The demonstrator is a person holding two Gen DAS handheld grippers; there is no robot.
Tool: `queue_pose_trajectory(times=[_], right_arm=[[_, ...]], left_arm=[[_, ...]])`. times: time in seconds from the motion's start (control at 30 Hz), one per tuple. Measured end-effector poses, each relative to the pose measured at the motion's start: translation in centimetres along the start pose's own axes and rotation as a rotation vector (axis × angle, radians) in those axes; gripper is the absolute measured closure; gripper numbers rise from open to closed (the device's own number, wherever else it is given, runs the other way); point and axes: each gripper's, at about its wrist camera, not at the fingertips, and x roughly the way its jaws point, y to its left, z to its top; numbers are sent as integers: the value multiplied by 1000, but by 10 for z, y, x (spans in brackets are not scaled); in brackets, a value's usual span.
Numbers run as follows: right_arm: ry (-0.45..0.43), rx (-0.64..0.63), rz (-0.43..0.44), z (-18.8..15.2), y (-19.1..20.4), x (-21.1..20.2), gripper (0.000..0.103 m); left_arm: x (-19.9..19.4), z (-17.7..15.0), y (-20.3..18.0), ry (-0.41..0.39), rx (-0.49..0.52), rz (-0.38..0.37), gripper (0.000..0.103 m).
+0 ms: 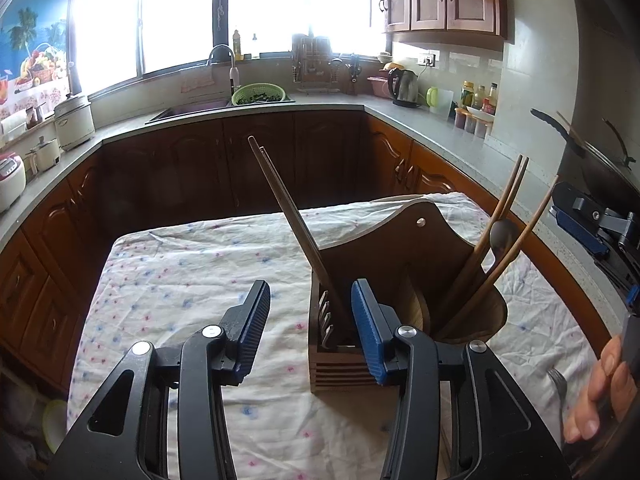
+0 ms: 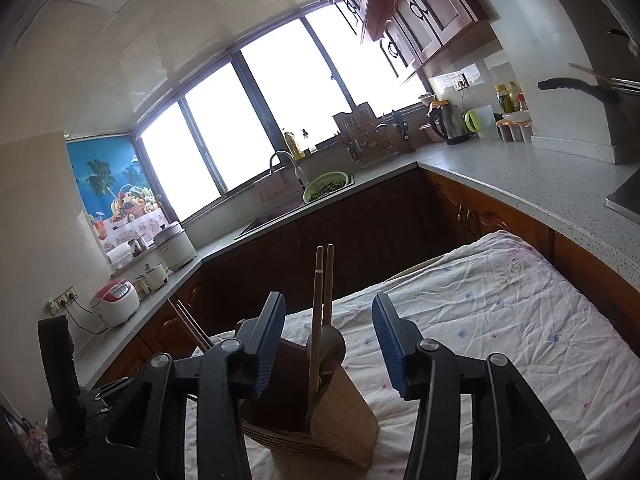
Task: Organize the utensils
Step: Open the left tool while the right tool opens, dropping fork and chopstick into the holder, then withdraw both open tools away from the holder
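Observation:
A wooden utensil holder (image 1: 404, 280) stands on the cloth-covered table (image 1: 192, 280). Its left slot holds forks (image 1: 326, 320) and a long pair of chopsticks (image 1: 288, 208); its right slot holds more chopsticks (image 1: 500, 216) and a spoon (image 1: 502, 234). My left gripper (image 1: 310, 316) is open and empty, just before the holder's left side. My right gripper (image 2: 328, 344) is open and empty above the holder (image 2: 320, 424), its chopsticks (image 2: 323, 300) and spoon (image 2: 332, 346) between the fingers. A fork (image 1: 558, 384) lies on the table at the right, by my hand.
The right gripper's body (image 1: 588, 220) is at the right edge of the left wrist view. Kitchen counters (image 2: 520, 184) ring the table, with a sink, green colander (image 1: 258, 94), kettle (image 1: 404, 88), rice cookers and jars. A pan handle (image 1: 556, 128) juts out at the right.

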Motion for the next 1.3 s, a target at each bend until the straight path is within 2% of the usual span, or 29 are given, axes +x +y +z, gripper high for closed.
queue_pose_trajectory(times=[0.17,0.23,0.33,0.43,0.53,0.77,1.3], right_arm=[[1,12,7,-1,-2,-4,35],[3,15,13,-2,-2,-6,32],[8,18,21,-5,-1,-9,24],[11,29,37,-9,0,-13,15],[18,30,45,-13,2,-18,10],[48,29,66,-23,10,-31,9],[72,-53,71,-54,30,-91,6]], left_arm=[[-7,-5,6,-9,-26,16,42],[-10,-9,9,-9,-39,23,29],[-15,-14,14,-7,-67,35,15],[-20,-22,22,-3,-102,36,9],[-24,-31,27,4,-137,37,7],[-41,-53,36,19,-214,21,7],[-118,-102,39,-61,-309,5,7]])
